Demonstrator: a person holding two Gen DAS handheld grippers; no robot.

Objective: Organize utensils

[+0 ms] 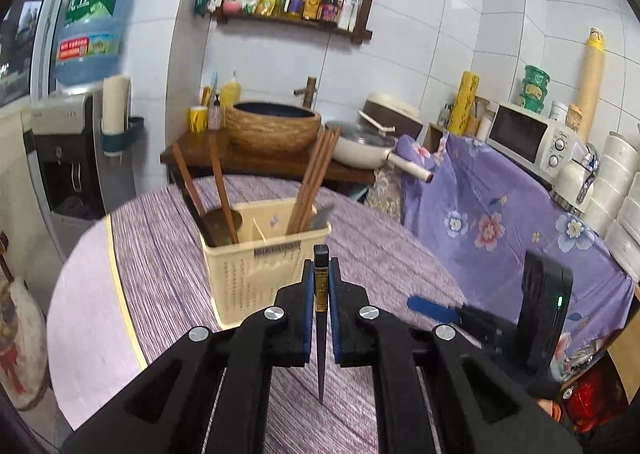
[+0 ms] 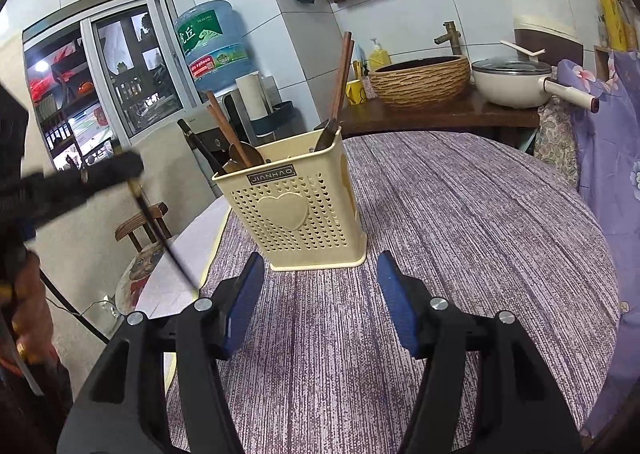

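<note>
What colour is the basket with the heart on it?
The basket is cream yellow, with tiny heart-shaped holes around the big heart. The right wrist view shows it best.

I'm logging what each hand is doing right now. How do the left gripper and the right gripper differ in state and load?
The left gripper is shut on a dark chopstick, held upright with its tip pointing down; the right gripper is open and holds nothing.
The left gripper hangs beside the cream utensil basket with its load; the right gripper faces the basket's heart-marked front across bare tablecloth.
Both have black arms with blue pads.
</note>
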